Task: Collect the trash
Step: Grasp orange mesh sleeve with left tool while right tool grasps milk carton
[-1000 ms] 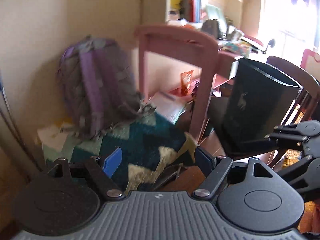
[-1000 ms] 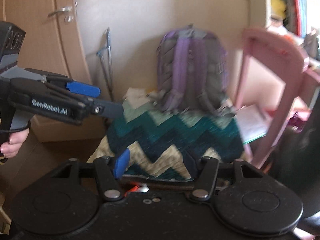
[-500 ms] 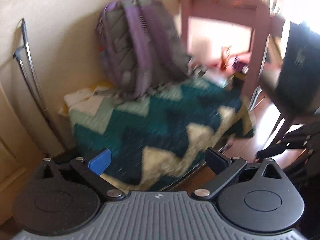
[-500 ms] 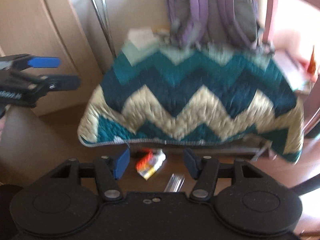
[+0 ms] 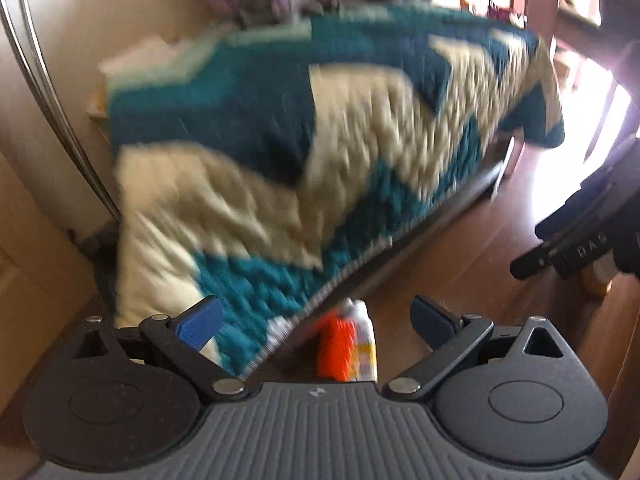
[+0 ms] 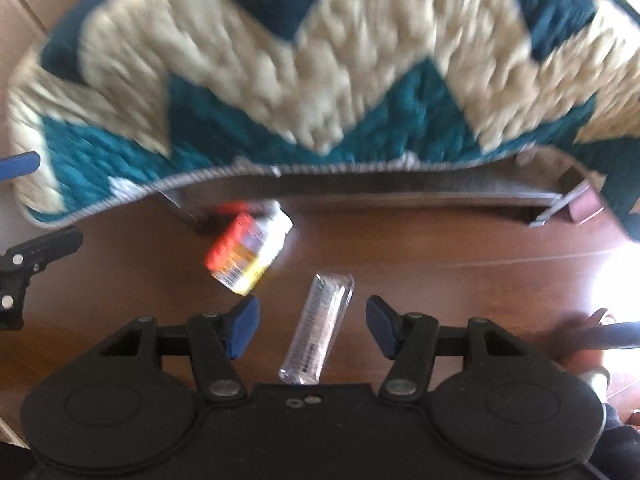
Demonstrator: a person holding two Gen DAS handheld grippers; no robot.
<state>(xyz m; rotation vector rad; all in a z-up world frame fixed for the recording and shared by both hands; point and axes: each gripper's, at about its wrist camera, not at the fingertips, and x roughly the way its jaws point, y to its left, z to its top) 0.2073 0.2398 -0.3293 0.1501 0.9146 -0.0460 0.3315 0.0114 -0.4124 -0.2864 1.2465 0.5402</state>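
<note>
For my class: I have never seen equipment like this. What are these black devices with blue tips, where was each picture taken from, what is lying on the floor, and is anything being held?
No robot is here: a person carries a hand-held gripper with two fingers in each hand, and each has a camera looking forward along its fingers.

The left gripper fills the bottom of its own picture, with an orange and yellow crumpled wrapper on the floor beyond it. The right gripper shows in the other picture, where the same wrapper lies beside a clear plastic bottle, both on the brown wooden floor.

Behind them hangs a teal and cream zigzag quilt.

Nothing is held. Both pairs of fingers stand open; the bottle lies on the floor in line with the right gap, untouched. The pictures are blurred.
</note>
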